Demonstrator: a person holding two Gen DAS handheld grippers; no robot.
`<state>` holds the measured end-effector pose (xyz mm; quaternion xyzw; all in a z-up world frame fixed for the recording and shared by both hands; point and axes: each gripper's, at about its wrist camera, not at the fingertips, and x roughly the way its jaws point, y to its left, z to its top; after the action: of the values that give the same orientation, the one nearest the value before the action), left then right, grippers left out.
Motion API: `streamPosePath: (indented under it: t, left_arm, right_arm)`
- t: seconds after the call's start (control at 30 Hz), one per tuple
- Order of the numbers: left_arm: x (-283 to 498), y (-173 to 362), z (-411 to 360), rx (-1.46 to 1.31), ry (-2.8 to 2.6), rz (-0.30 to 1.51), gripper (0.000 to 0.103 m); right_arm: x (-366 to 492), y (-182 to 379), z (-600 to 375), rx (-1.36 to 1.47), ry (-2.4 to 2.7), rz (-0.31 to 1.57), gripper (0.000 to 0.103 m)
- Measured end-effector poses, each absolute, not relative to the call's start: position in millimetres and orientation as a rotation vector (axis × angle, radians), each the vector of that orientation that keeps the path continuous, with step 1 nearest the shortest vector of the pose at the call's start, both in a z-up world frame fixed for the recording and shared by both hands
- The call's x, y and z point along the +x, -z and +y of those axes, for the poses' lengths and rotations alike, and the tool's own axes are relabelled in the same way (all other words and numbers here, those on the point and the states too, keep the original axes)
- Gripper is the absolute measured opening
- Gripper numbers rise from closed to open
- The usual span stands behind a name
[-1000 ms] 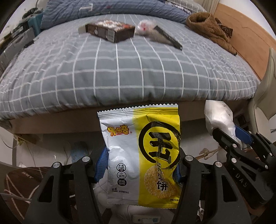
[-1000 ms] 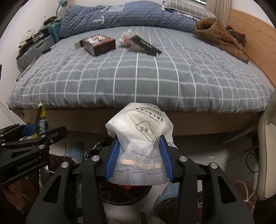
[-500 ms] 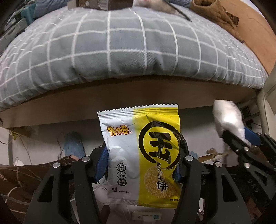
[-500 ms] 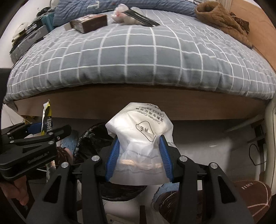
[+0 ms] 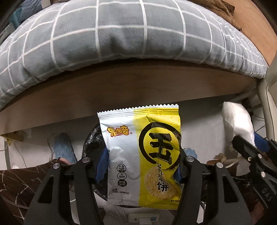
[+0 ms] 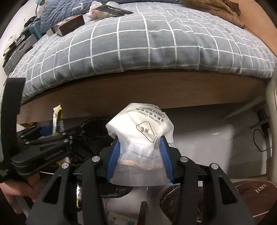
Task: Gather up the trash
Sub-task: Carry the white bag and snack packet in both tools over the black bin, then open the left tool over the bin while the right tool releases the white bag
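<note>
While left gripper (image 5: pixel 140 166) clamps snack packet (image 5: pixel 142 155), right gripper (image 6: pixel 139 159) clamps cotton-pad bag (image 6: pixel 141 136)

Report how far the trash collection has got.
Nothing shows as binned yet. In hand: the left gripper pinches a yellow snack packet and the right gripper a cosmetic cotton bag, both above the black bin bag. Left: brown box and black strip on the bed.

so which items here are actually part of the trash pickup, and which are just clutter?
Job:
snack packet, in left gripper
cotton pad bag, in right gripper
black bin bag

Lying about:
brown slipper
blue slipper
brown clothing
</note>
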<state>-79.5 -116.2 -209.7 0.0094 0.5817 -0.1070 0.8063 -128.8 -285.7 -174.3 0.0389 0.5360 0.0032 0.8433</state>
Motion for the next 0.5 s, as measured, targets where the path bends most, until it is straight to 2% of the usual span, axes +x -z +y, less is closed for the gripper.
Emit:
streamPosePath:
  t: [0.1,0.37,0.5]
  left_arm:
    - [-79.6,212.9,-114.0,0.016,0.219,1.242,0.063]
    - [-80.1,217.2,-104.0,0.02,0.182,1.239,0.09]
    - [-82.3,218.6,-89.5,0.026,0.159,1.237,0.096]
  right_arm:
    - [-127.5,175.5,-282.6,0.071,-0.018,1.13,0.044]
    - [-122.3,188.6,-266.4,0.054,-0.03,1.159,0.044]
    - [-118.4,198.9,-253.4,0.028,-0.049,1.182,0.044]
